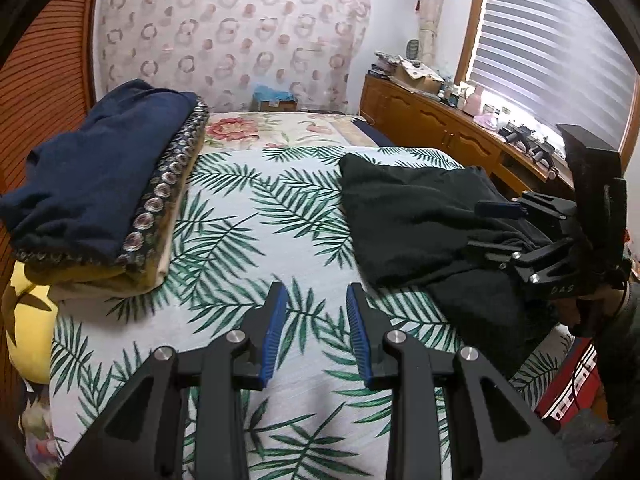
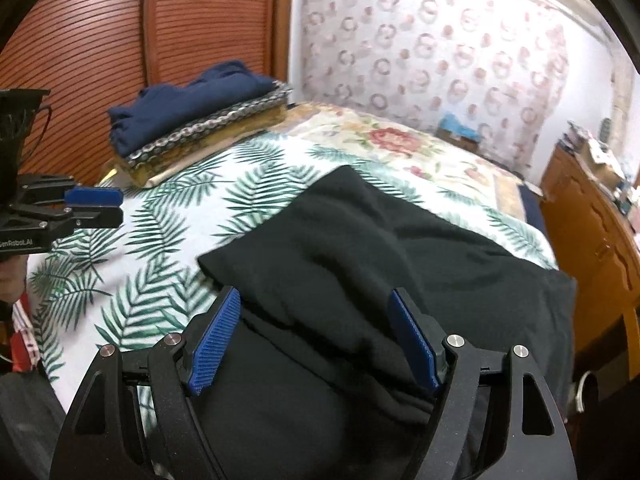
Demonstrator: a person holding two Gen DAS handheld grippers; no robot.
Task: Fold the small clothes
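A black garment point(image 1: 420, 220) lies crumpled on the palm-leaf bedspread point(image 1: 248, 240), at the right of the left wrist view; it fills the middle of the right wrist view point(image 2: 380, 248). My left gripper point(image 1: 316, 300) is open and empty over bare bedspread, left of the garment. My right gripper point(image 2: 314, 300) is open, its blue pads point(image 2: 216, 340) standing either side of a raised fold of the garment; no grip shows. The right gripper also shows in the left wrist view point(image 1: 504, 216), over the garment's right part. The left gripper shows at the left edge point(image 2: 96, 204).
A stack of folded clothes, navy on top point(image 1: 100, 176), sits at the bed's left side, also seen in the right wrist view point(image 2: 192, 112). A yellow cushion point(image 1: 28, 320) lies below it. A wooden dresser point(image 1: 440, 120) with clutter stands right, under a window. Slatted wooden doors point(image 2: 100, 40) stand left.
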